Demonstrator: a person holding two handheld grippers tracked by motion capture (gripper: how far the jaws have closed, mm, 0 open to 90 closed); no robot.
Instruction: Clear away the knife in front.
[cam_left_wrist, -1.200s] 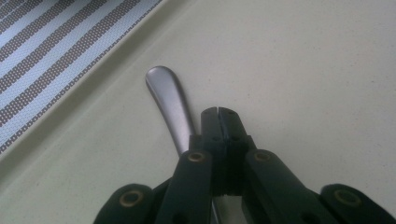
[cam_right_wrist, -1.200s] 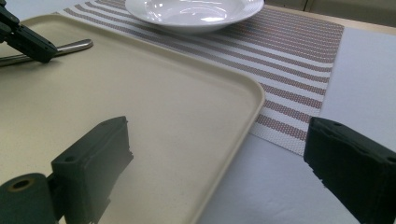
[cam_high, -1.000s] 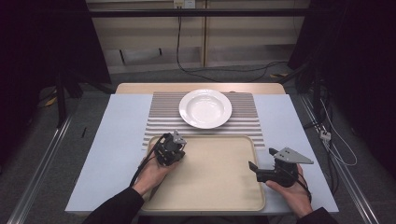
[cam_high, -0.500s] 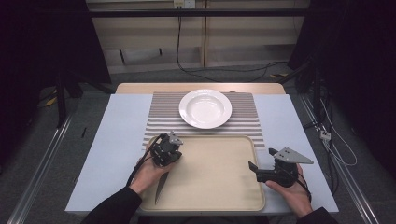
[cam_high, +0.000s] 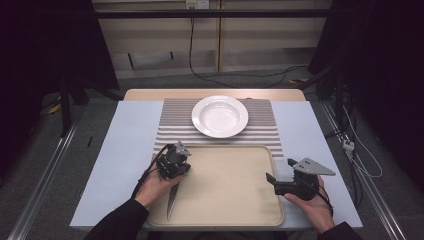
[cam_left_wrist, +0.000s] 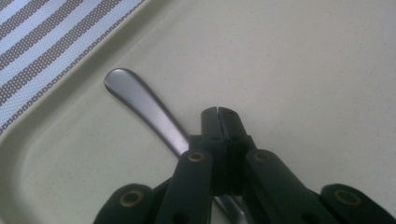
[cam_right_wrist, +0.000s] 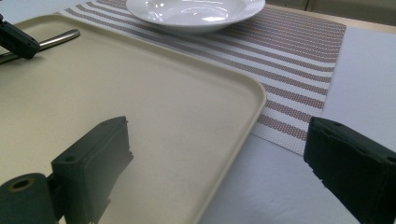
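The knife (cam_high: 171, 199) lies at the lower left of the high view, on the left side of the tray (cam_high: 230, 200), its handle end pinched in the shut jaws of the left tool (cam_high: 173, 162); in the left gripper view the rounded steel handle (cam_left_wrist: 140, 105) passes under the closed jaws. A second ago that tool sat a little further up the frame and no blade showed below the hand; now the blade trails down toward the tray's lower edge. The right tool (cam_high: 272, 181), at the lower right, is placed as before, jaws wide apart and empty over the tray's right rim. Count: one knife, one tray, one white plate (cam_high: 220, 116), one striped mat (cam_high: 175, 131), two tools, all on the counter (cam_high: 125, 150).
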